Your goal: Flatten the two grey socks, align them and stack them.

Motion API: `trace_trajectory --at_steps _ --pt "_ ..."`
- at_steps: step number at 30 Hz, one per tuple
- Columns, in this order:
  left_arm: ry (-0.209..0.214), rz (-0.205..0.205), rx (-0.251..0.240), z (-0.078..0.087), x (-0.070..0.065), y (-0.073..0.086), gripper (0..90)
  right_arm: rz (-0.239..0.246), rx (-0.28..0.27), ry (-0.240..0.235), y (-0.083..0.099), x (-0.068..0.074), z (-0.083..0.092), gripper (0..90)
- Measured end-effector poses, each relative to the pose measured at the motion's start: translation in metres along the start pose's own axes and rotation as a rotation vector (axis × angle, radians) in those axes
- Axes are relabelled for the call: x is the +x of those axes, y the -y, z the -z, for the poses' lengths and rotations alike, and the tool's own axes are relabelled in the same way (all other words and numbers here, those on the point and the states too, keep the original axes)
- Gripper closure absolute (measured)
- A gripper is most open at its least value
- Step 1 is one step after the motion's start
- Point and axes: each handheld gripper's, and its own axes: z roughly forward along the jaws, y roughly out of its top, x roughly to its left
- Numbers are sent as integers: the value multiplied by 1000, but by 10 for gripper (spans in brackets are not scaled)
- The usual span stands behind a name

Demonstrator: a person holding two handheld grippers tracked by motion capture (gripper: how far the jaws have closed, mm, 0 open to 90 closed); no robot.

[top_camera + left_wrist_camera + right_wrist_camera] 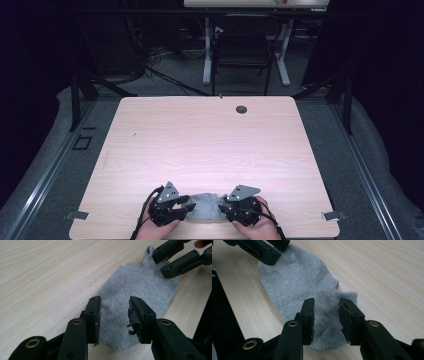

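A dark chair (243,47) behind the bench (210,145)

A small round hole (241,109) sits at the bench's 12 o'clock edge.

A grey sock (135,293) lies flat on the pale wooden table (50,272) — the left gripper (113,315) hovers over its near end, jaws apart, while the right gripper (172,258) holds its far end

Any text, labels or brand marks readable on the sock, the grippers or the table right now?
None readable.
The grey sock is plain, with no print or tag.
The left gripper and right gripper carry no markings.
The wooden table is bare of labels.
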Motion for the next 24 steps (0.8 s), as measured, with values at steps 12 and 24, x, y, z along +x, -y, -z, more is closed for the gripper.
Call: trace_trajectory --at_steps 12,24 --pt "9 -18 26 -7 -1 5 594 -32 39 -6 6 -2 -4 625" --pt "10 -23 28 -7 0 9 597 -62 44 -16 12 -5 -3 640"
